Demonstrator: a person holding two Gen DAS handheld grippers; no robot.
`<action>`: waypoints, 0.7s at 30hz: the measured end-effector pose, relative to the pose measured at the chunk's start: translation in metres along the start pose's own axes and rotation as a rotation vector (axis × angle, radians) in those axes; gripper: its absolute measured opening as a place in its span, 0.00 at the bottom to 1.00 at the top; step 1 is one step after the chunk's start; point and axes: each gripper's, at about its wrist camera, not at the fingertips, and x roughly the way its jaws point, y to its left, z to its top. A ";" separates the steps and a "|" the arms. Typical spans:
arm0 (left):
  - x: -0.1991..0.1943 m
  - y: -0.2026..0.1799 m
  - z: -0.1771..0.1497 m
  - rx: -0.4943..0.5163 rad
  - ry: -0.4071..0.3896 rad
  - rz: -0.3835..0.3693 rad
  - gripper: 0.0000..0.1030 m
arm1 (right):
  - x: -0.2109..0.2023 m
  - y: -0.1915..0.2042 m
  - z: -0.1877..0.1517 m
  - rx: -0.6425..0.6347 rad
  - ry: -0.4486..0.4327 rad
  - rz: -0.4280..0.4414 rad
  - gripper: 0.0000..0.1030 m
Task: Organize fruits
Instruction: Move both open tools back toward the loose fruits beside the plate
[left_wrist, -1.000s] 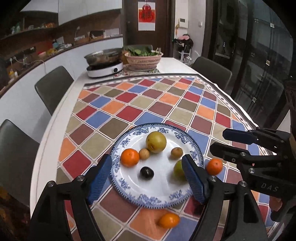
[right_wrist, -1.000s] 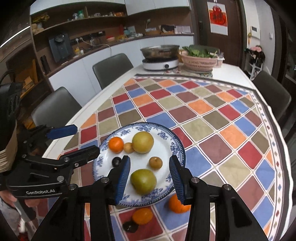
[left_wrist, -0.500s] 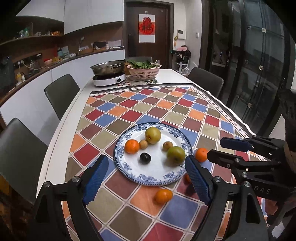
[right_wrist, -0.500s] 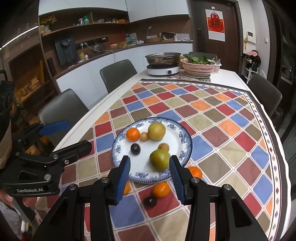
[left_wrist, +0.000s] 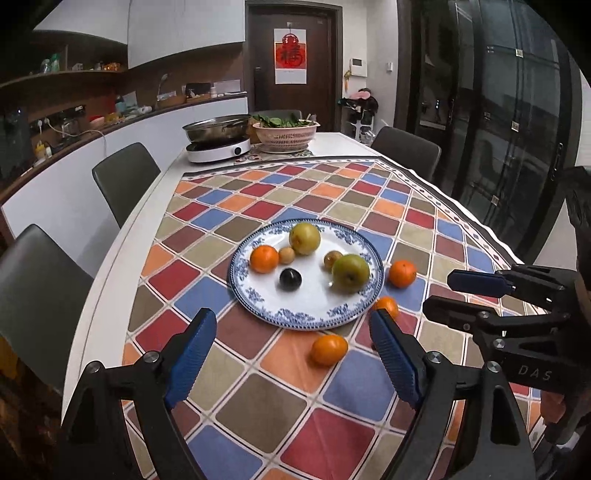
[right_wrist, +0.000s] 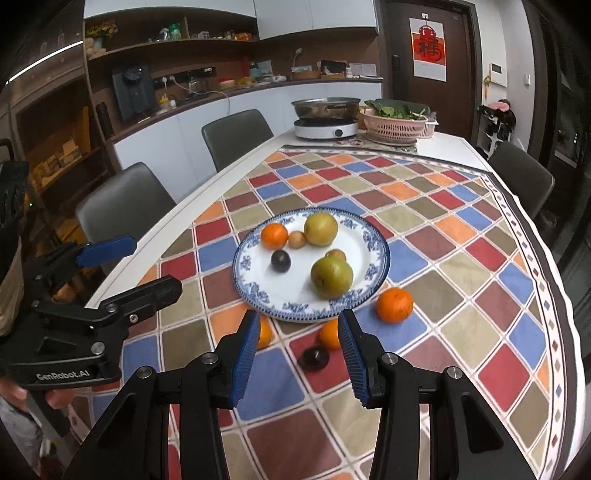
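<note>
Table: a long white dining table is seen, most of it covered by a cloth of coloured diamonds.
Plate: a blue-and-white plate is set on the cloth, near the edge closest to the cameras.
Left gripper: its blue pads are spread wide and nothing is held between them; it is held above the cloth on the near side of the plate.
Right gripper: its pads are set partly apart and nothing is pinched; loose fruit lies on the cloth beyond its tips.
Fruit on the plate: two large green-yellow pears, one orange, two small brown fruits and one dark plum are gathered here.
Fruit off the plate: an orange is found just beside the right rim; two smaller oranges and a second dark plum are scattered on the cloth in front of the plate. One of the small oranges is half hidden behind the right gripper's left finger.
Progress: judged from the layout, the job is over half done, if the plate is the goal. Six pieces are collected and four are left to be lifted onto the plate.
</note>
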 end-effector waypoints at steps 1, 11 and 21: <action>0.001 -0.001 -0.003 0.003 -0.002 -0.004 0.83 | 0.000 0.000 -0.003 0.004 0.002 -0.001 0.43; 0.020 -0.001 -0.023 0.038 -0.002 -0.055 0.83 | 0.023 0.000 -0.023 -0.001 0.063 -0.003 0.43; 0.057 -0.004 -0.038 0.077 0.074 -0.096 0.82 | 0.050 -0.007 -0.038 0.010 0.121 0.001 0.43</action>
